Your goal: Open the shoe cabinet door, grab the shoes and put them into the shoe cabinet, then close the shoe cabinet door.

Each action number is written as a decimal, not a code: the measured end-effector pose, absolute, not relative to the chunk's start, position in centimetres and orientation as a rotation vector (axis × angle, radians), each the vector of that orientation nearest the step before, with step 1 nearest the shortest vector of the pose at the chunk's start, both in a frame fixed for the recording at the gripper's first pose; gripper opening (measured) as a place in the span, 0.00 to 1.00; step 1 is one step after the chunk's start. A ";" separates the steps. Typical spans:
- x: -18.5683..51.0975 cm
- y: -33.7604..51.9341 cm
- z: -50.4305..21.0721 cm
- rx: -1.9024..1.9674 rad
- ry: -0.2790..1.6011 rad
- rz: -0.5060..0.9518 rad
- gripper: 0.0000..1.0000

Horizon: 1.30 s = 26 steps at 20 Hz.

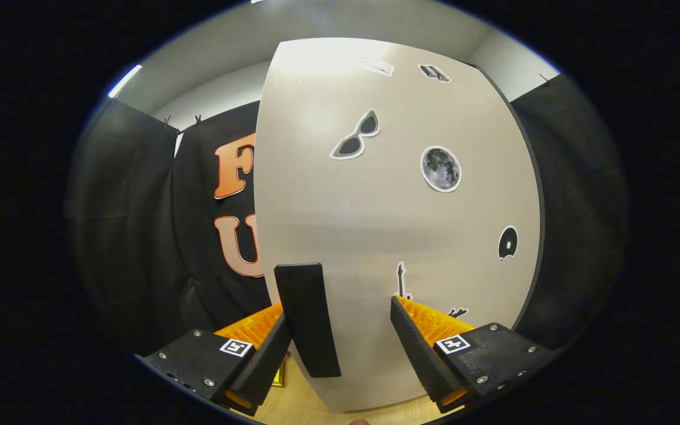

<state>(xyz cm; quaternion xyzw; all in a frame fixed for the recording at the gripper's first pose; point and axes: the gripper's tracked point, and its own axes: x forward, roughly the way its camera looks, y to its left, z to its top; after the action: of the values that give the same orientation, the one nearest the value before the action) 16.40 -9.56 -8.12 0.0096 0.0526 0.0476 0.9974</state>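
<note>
The shoe cabinet door (375,224), a pale beige panel with a thin dark edge down its far side, stands close in front of the gripper (340,336). A dark upright handle (307,319) is fixed near the door's lower near edge, and it sits between the two fingers, hard by the left one; whether that finger touches it I cannot tell. The right finger stands well apart from the handle, so the claw is spread wide and grips nothing.

Stickers dot the door's face: a pair of sunglasses (356,136) toward the upper middle, a grey moon (441,169) just beside them, a black disc (507,242) near the far edge, and a small guitar (401,280) low down just above the right finger. Two more stickers at the door's top edge are too washed out to make out. None carries readable writing.

Each finger mount bears a small square black-and-white marker (236,347). A strip of light wood floor (310,401) shows under the door's bottom edge.
</note>
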 end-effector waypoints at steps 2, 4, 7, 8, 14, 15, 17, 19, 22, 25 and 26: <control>16.6 -9.6 -8.2 0.014 0.104 0.073 0.97; 16.8 -9.5 -8.2 0.011 0.103 0.055 0.97; 17.1 -9.6 -8.2 0.007 0.103 0.035 0.97; 17.0 -9.6 -8.2 0.006 0.105 0.031 0.97; 16.1 -9.0 -7.3 0.001 0.090 0.043 0.97; 15.7 -9.0 -7.2 0.000 0.089 0.046 0.97; 14.4 -9.2 -6.9 0.013 0.088 0.053 0.98; 12.7 -9.9 -6.6 0.020 0.091 0.058 0.98; 9.0 -11.7 -5.5 0.027 0.081 0.055 0.97; 4.6 -14.4 -3.8 0.020 0.066 0.047 0.97; 3.3 -15.2 -3.5 0.017 0.072 0.049 0.97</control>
<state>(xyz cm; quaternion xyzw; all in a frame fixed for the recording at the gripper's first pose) 3.30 -15.23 -3.52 0.0087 0.0358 0.0245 0.9990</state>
